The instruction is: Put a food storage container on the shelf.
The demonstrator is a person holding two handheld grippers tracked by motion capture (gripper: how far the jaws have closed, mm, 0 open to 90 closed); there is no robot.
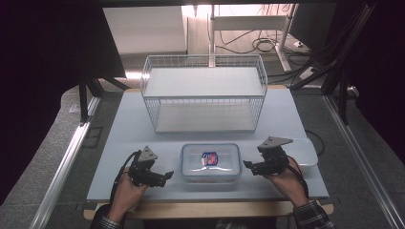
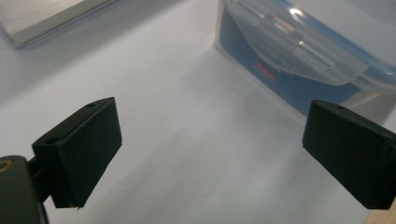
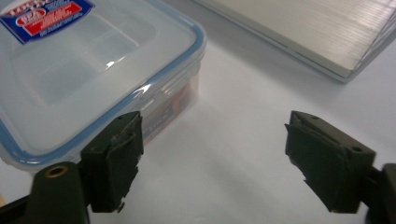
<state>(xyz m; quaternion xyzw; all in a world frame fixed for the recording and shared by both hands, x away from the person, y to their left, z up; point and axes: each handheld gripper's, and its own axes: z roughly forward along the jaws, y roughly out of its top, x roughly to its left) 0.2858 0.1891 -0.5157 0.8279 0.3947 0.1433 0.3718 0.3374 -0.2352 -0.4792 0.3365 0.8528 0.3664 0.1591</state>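
We take the work in hand to be the clear plastic food container (image 1: 210,162) with its blue-sealed snap lid, sitting at the near middle of the pale table (image 1: 119,143), between our two grippers and in front of the white wire basket (image 1: 204,93); a label sits on the lid's centre. It looks rigid but light, with smooth, glossy walls that we judge slippery under hard pads; the lid and body should not crush easily, yet a one-sided pinch might tip or skate it across the table. The best holds, as we read it, are the short end walls just under the lid's rim, or the side latch flaps, one of which shows clearly in the left gripper view (image 2: 299,51); squeezing from both ends at once would keep it level.

The left gripper (image 1: 162,176) stands just off the container's left end; its jaws are spread wide with nothing between them but bare table, touching nothing. The right gripper (image 1: 250,165) stands just beside the right end; its jaws are likewise parted and empty, one finger (image 3: 114,158) close in front of the container's corner (image 3: 187,51), though we cannot tell whether it touches. A shallow clear tray (image 1: 303,152) lies behind the right hand (image 1: 286,183).
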